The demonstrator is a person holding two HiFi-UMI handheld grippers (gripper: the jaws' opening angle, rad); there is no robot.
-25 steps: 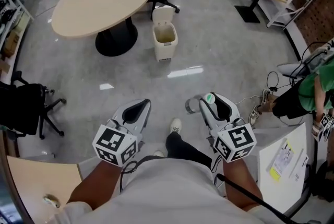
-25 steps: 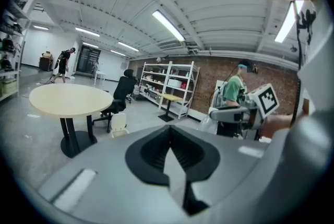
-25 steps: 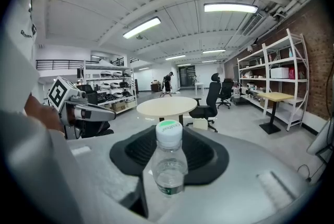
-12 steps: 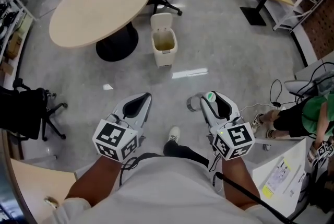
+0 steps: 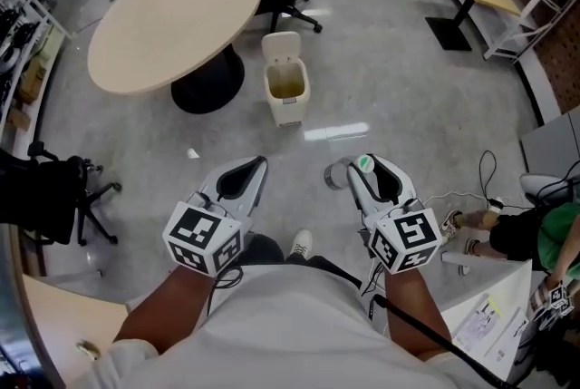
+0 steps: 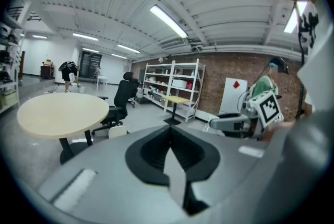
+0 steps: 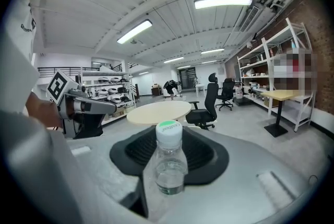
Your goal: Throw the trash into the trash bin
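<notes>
bottle in the right hand-held gripper, bin well ahead

the right hand-held gripper pinched a small clear bottle about its body, green cap up, so its long axis stood upright across the jaws. the open-lidded trash bin lay well apart, ahead of that hand-held gripper and off to its left (beside the foot of the round table), so the carry looked to run forward and leftward. the left hand-held gripper had its jaws pressed together on nothing.
</notes>
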